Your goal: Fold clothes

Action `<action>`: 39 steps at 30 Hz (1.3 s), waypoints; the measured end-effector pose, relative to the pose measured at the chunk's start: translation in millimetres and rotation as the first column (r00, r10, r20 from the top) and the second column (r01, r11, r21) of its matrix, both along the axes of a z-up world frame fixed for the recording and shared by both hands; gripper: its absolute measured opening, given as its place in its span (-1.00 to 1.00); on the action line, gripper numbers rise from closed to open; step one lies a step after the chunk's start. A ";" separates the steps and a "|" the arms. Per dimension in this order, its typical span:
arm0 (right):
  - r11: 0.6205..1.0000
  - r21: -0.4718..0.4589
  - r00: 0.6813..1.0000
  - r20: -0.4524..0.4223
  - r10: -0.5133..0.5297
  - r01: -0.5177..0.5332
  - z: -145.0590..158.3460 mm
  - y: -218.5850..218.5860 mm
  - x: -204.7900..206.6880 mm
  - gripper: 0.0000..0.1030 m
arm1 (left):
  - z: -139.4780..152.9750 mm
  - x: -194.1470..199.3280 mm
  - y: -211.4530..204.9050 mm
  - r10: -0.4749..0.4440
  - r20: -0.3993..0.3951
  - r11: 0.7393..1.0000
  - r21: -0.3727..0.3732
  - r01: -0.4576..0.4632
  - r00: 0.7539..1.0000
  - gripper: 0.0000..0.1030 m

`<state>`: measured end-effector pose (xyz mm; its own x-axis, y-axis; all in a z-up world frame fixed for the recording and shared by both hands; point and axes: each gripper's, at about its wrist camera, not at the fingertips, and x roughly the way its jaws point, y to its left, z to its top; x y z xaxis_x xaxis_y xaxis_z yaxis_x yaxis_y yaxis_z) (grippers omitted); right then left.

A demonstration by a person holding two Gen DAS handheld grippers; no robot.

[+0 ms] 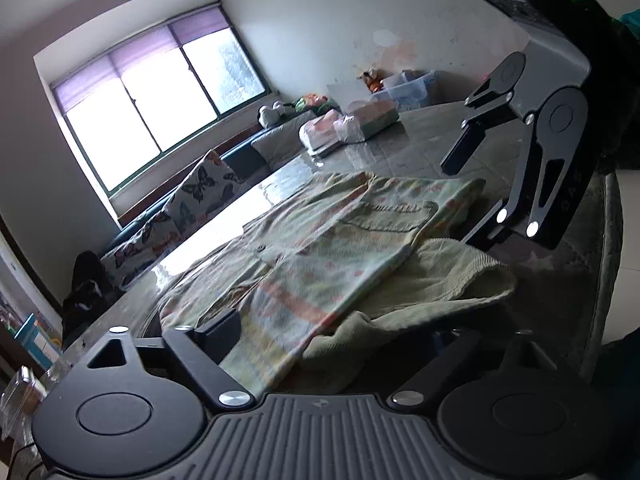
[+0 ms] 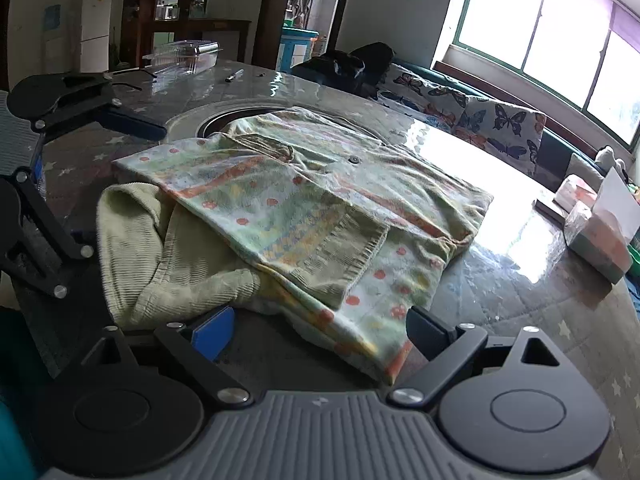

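Pale green cardigan (image 2: 304,208) half-folded on grey table (image 2: 520,280), both grippers' jaws spread wide, holding nothing.

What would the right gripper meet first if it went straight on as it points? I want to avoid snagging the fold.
Probably the patterned cardigan: its near hem lies between the open jaws of the right gripper, slightly ahead. Depth is hard to judge.

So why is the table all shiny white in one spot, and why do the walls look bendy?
Left wrist view: the bright window washes out and mirrors as white glare on the glossy grey table. Right wrist view: the same glare sits beyond the green patterned knitted cardigan; the fisheye lens bends the window frame and darkens the corners.
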<state>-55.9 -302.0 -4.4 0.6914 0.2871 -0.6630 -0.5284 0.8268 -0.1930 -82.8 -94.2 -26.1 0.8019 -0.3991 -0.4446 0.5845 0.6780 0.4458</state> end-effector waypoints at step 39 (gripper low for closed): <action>0.963 0.267 0.998 -0.051 0.045 -0.029 27.2 13.9 48.3 -0.67 | 15.2 24.0 35.0 0.051 -0.108 0.989 -0.130 -0.065 0.993 0.12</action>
<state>-7.6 -288.1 22.8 0.6408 0.4832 -0.5966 -0.5632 0.8240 0.0625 -58.8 -59.2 -11.0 0.7772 -0.4148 -0.4733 0.5815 0.7610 0.2879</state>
